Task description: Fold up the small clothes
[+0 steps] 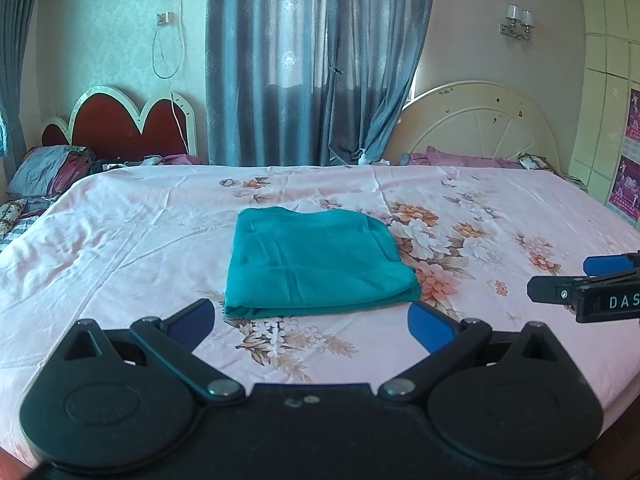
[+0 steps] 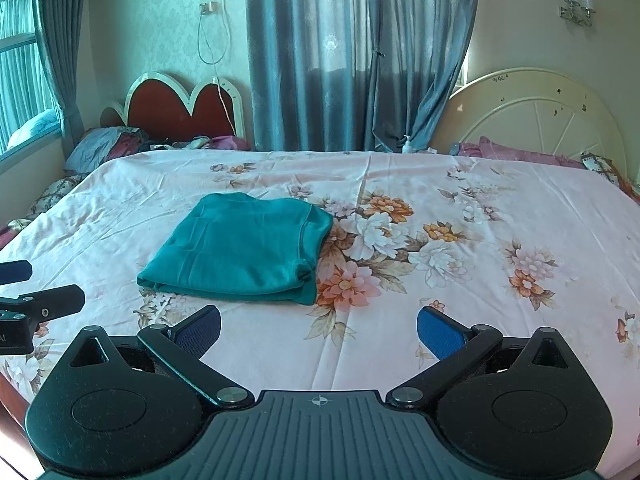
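A bedroom with grey-blue curtains along the far wall holds a bed covered in a pink flowered sheet, with a red scalloped headboard at 10 o'clock and a cream fan-shaped headboard at 2 o'clock. Only the right wrist view shows a window at 9 o'clock; only the left wrist view shows purple posters on the cabinet at 3 o'clock. A wall lamp hangs at 1 o'clock in both.

The teal garment lies folded into a flat, roughly rectangular stack near the middle of the bed, its layered edges showing along the near side. In the left wrist view it sits at 12 o'clock, just beyond the fingertips; in the right wrist view it lies toward 11 o'clock. Its long axis runs about 9 to 3 o'clock, the fabric smooth with faint creases.

The left tool is spread wide, blue pads clear of the cloth and holding nothing. The right tool is likewise spread wide and empty, above bare sheet at the garment's right. Each tool's tip shows at the edge of the other's view.
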`<state>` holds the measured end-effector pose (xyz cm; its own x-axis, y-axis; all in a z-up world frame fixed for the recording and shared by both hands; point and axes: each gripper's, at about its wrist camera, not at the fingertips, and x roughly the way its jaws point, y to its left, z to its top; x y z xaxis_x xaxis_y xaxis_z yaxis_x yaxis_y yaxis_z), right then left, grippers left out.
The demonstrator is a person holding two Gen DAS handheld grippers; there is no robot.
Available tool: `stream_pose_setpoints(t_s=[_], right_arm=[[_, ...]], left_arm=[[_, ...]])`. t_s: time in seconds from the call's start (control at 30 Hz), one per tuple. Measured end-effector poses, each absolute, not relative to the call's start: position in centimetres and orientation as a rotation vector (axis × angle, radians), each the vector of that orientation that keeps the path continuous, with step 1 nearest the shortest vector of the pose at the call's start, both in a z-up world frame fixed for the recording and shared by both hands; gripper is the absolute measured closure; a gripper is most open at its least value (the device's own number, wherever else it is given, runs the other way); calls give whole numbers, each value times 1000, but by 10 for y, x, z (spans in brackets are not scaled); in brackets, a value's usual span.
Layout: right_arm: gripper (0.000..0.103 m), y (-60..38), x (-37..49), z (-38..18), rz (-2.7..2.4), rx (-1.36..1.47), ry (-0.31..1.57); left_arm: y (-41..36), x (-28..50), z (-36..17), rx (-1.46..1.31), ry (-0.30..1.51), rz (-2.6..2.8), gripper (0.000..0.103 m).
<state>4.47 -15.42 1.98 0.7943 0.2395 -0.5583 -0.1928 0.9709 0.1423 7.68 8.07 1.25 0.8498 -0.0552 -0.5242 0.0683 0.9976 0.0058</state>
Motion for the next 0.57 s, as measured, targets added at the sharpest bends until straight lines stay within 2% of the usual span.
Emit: stream_pose_setpoints(t_s=[0.57], right_arm=[[0, -157, 46, 23, 236, 73, 601]], left_arm=[[85, 75, 16, 14, 537, -77, 1]])
